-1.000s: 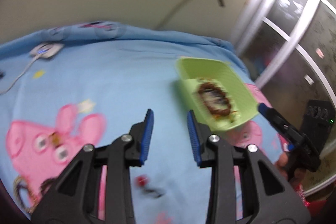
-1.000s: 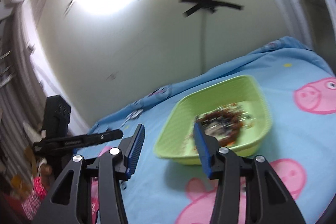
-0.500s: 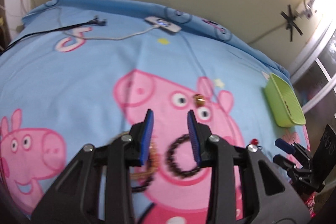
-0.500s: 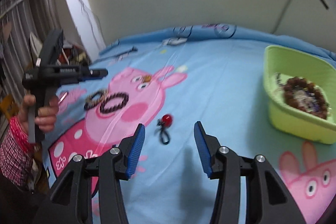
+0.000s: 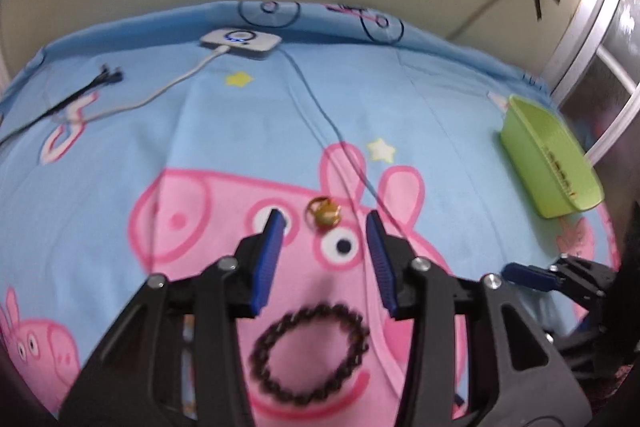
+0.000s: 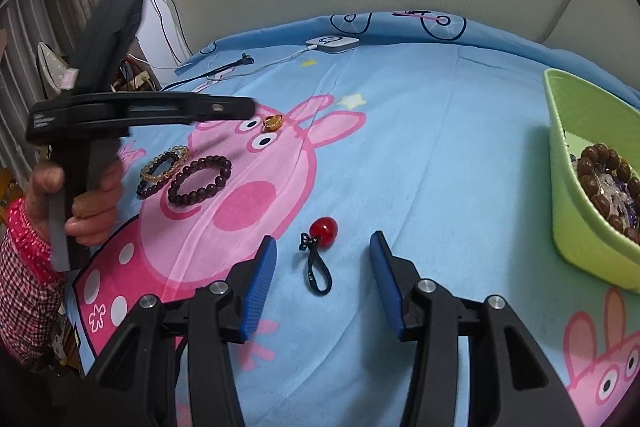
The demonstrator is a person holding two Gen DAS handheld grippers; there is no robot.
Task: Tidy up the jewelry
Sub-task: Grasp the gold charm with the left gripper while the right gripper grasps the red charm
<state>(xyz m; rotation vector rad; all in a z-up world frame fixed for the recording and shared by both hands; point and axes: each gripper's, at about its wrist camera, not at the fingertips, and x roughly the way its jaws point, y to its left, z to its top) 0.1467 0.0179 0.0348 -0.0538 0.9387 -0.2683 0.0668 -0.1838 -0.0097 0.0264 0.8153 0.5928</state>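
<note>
My left gripper [image 5: 325, 227] hovers over the blue cartoon bedsheet with its jaws opening and nothing between them. A gold ring [image 5: 323, 214] lies just beyond its fingertips, and a dark bead bracelet [image 5: 310, 351] lies below, between the arms. In the right wrist view, my right gripper [image 6: 322, 250] stands open above a red bead charm on a black loop [image 6: 320, 239]. The dark bracelet [image 6: 199, 179], an amber-and-dark bracelet [image 6: 162, 167] and the gold ring [image 6: 273, 123] lie to the left, under the left gripper [image 6: 224, 109]. A green basket [image 6: 580, 195] at right holds brown bead bracelets [image 6: 604, 183].
A white charger puck [image 5: 240, 41] with its cable and a black cable [image 5: 80, 95] lie at the far edge of the bed. A person's hand in a red checked sleeve [image 6: 24, 267] holds the left gripper. The wall runs behind the bed; a window frame is at right.
Both grippers swung away from the green basket toward the jewelry on the sheet. The left one came forward over the dark bracelet toward the gold ring, and its jaws widened.
</note>
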